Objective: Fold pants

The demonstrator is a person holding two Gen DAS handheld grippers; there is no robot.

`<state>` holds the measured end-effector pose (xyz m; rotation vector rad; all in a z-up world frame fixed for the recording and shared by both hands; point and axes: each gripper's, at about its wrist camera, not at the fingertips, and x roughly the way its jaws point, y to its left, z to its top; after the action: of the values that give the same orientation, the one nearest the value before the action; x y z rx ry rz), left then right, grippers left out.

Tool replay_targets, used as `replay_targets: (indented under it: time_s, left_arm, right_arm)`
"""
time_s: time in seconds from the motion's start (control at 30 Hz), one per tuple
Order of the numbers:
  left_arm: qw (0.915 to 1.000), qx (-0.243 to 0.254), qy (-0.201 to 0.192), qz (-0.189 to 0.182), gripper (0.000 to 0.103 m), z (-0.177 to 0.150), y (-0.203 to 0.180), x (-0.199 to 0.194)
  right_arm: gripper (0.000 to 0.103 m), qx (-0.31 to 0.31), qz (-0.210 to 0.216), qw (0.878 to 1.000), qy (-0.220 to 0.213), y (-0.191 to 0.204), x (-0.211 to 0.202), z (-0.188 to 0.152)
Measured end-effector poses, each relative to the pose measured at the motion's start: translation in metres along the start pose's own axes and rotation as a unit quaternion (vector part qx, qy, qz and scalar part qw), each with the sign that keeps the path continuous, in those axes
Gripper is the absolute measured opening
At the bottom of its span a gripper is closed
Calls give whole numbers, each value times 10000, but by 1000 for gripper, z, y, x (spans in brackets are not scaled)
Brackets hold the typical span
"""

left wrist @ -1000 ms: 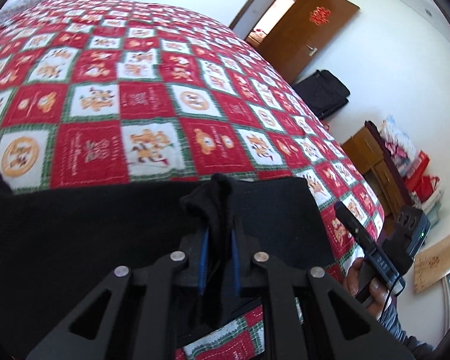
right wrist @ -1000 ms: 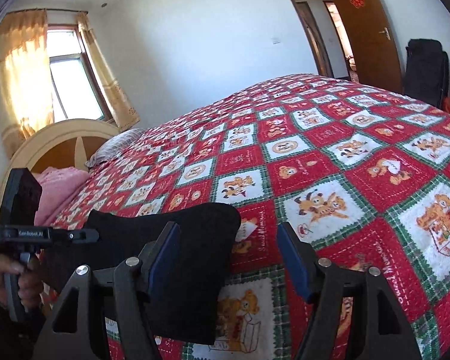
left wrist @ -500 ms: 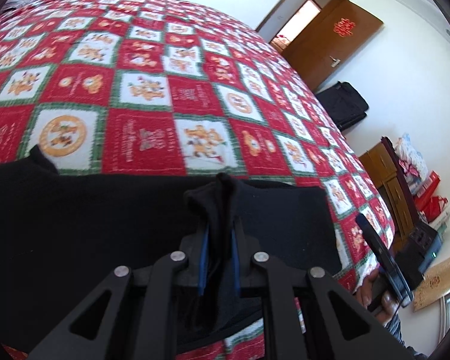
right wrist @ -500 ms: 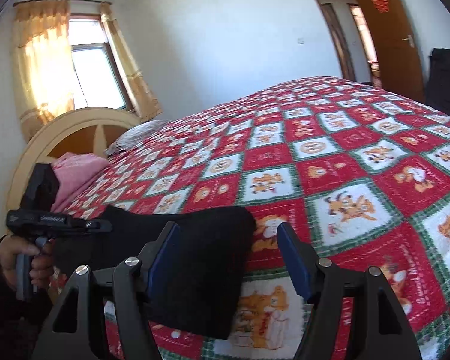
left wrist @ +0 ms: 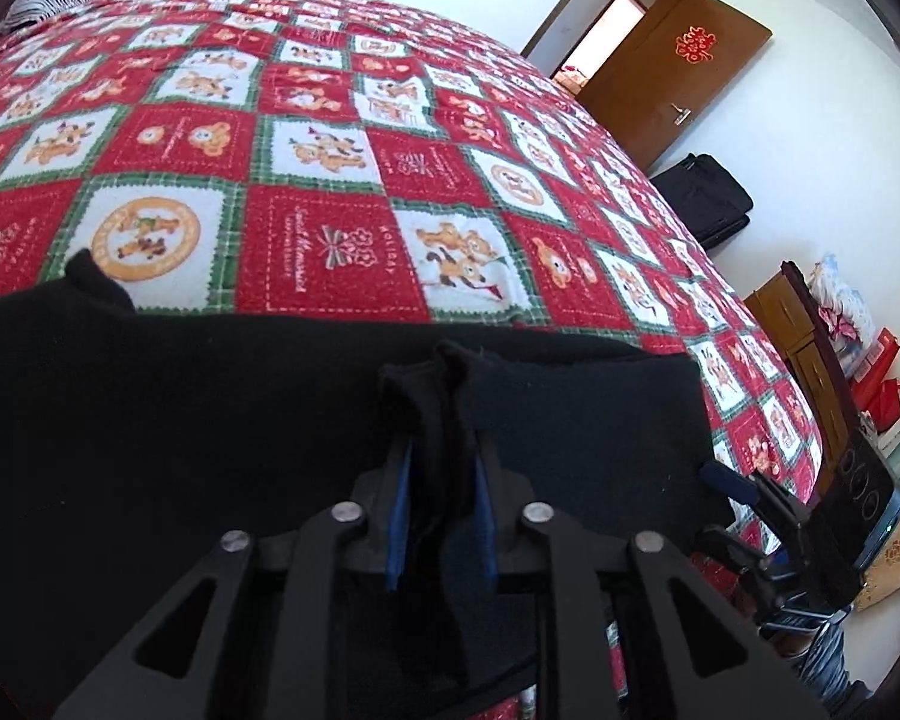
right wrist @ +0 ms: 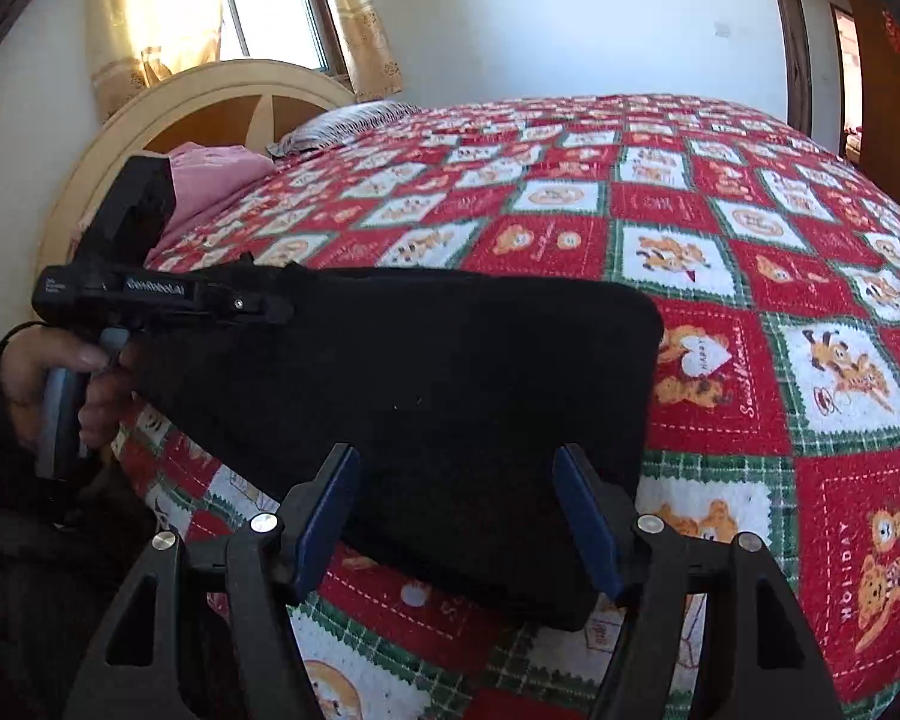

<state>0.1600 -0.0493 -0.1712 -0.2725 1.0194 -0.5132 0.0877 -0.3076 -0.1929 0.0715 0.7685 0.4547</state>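
Black pants spread flat across the near edge of the bed, folded into a broad dark slab on the red, white and green patchwork quilt. Pinched fold of the same cloth standing up between the blue pads of the left gripper, jaws opening, fabric not yet free of them. Seen from the right wrist: rounded end of the pants lying just past the right gripper, jaws spread wide, cloth beneath the gap, pads touching nothing. Only there: left gripper from the side at the left edge of the pants, a hand around its grey handle; beyond, pink bedding, striped pillow, arched headboard, curtained window. Only from the left wrist: brown door with red paper ornament, black bag on the floor, wooden cabinet, right gripper's body at the far right.
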Motion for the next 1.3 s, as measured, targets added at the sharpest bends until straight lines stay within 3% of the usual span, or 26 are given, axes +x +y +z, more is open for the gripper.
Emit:
replay_targets:
  time_s: [0.07, 0.13, 0.27, 0.37, 0.43, 0.5, 0.63, 0.77, 0.87, 0.93, 0.97, 1.1, 1.3]
  left_arm:
    - [9996, 151, -165, 193, 43, -1, -3, -7]
    - [9985, 257, -370, 322, 65, -4, -5, -14]
    - [9967, 466, -449, 484, 67, -7, -8, -13]
    - [9947, 650, -405, 686, 70, -11, -10, -2]
    - [9897, 981, -455, 935, 71, -14, -17, 3]
    - [9867, 1152, -471, 1047, 75, -16, -22, 5]
    - [9855, 1215, -478, 1083, 78, -16, -22, 6]
    - [9871, 1156, -481, 995, 78, -16, -20, 4]
    - [9875, 1132, -498, 981, 78, -16, -20, 5]
    - [9873, 1162, -490, 970, 80, -17, -22, 6]
    - [9871, 1175, -489, 972, 80, -17, -23, 6]
    - [9887, 1124, -481, 871, 80, -16, -20, 3]
    - [9906, 961, -525, 816, 80, -13, -17, -8]
  right_arm:
    - [69, 189, 74, 9997, -151, -3, -7, 5]
    - [69, 254, 39, 9988, -411, -5, -14, 16]
    - [69, 231, -131, 9973, -680, -8, -10, 41]
    - [69, 430, -167, 9986, -259, -27, 19, 53]
    - [69, 678, -195, 9972, 250, -42, 45, 49]
    - [69, 617, -177, 9979, 124, -41, 39, 48]
    - [69, 752, -304, 9967, -32, -37, 18, 45]
    - [69, 716, -94, 9972, -168, -18, -17, 31]
    - [69, 490, 61, 9986, 203, 0, -20, 9]
    - [70, 287, -138, 9978, 577, 5, -7, -11]
    - [70, 99, -225, 9985, 488, 9, -7, -16]
    - [71, -264, -503, 9970, 518, 23, -6, -14]
    - [71, 23, -301, 9993, 211, 33, -27, -2]
